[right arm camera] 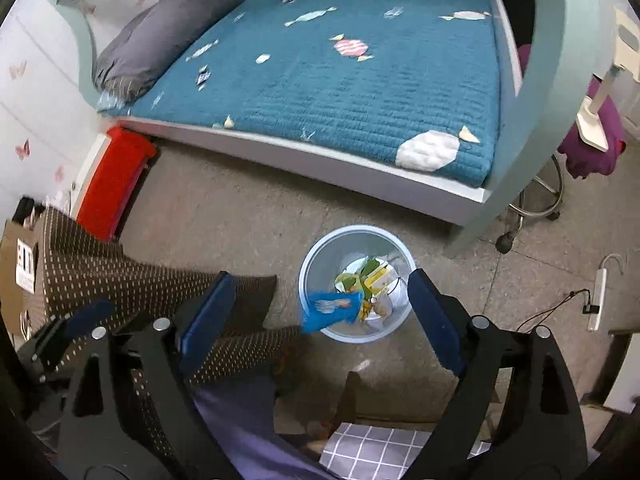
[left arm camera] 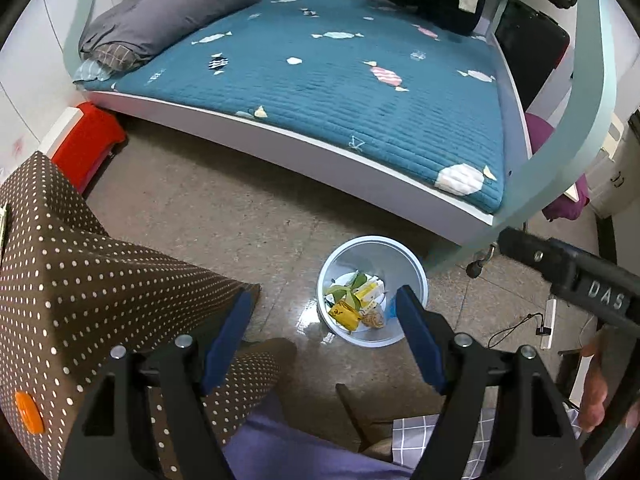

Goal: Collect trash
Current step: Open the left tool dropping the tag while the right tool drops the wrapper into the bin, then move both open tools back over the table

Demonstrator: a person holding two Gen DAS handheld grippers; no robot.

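Blue wrapper [right arm camera: 330, 310] dropping into the bin [right arm camera: 316, 256], both your grippers [right arm camera: 320, 300] [left arm camera: 326, 316] released and empty; hunt more trash.

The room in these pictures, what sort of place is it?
Most likely a bedroom in a home. A bed with a teal candy-print quilt fills most of the view, a rolled grey duvet lies at its head, and a small waste bin stands on the floor.
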